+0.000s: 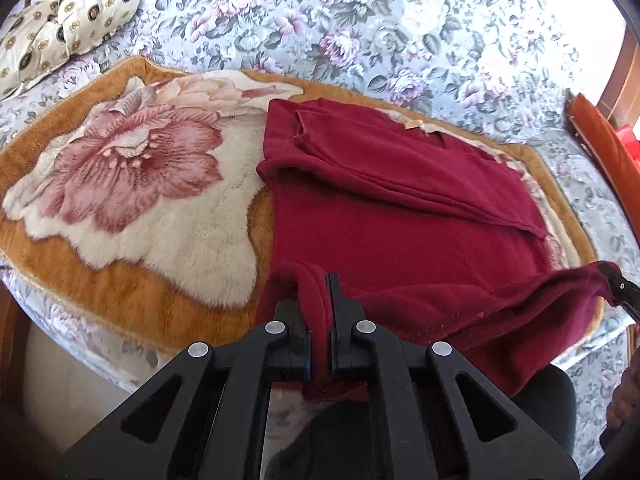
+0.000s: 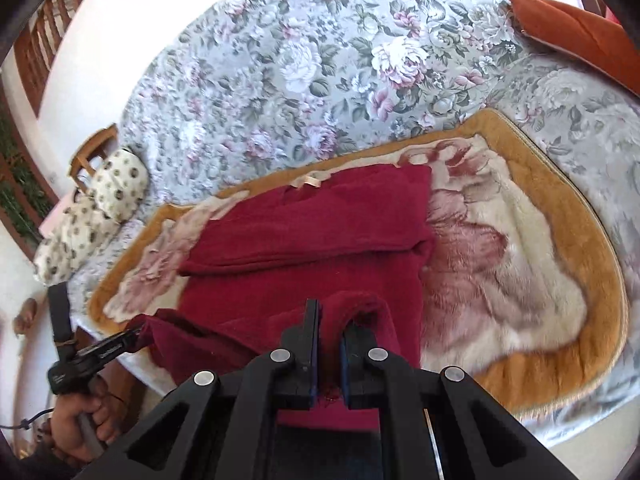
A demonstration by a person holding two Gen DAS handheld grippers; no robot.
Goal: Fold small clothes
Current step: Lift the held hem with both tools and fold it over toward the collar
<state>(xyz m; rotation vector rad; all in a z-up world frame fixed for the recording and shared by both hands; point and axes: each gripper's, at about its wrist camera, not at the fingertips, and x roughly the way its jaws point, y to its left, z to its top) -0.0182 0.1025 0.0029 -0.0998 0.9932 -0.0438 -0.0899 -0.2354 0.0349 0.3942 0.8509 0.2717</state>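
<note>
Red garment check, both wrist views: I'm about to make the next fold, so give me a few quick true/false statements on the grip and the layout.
1. Both grippers are shut on the near hem of the red garment. True: the left gripper and the right gripper each pinch a corner.
2. The garment lies straight on the floral sofa cover. False: it lies on the plush rose blanket.
3. A sleeve is already folded across the body. True.
4. The neck label is at the near hem. False: it is at the far edge.
5. The spotted cushion rests on the garment. False: it sits apart, off to the side.
</note>
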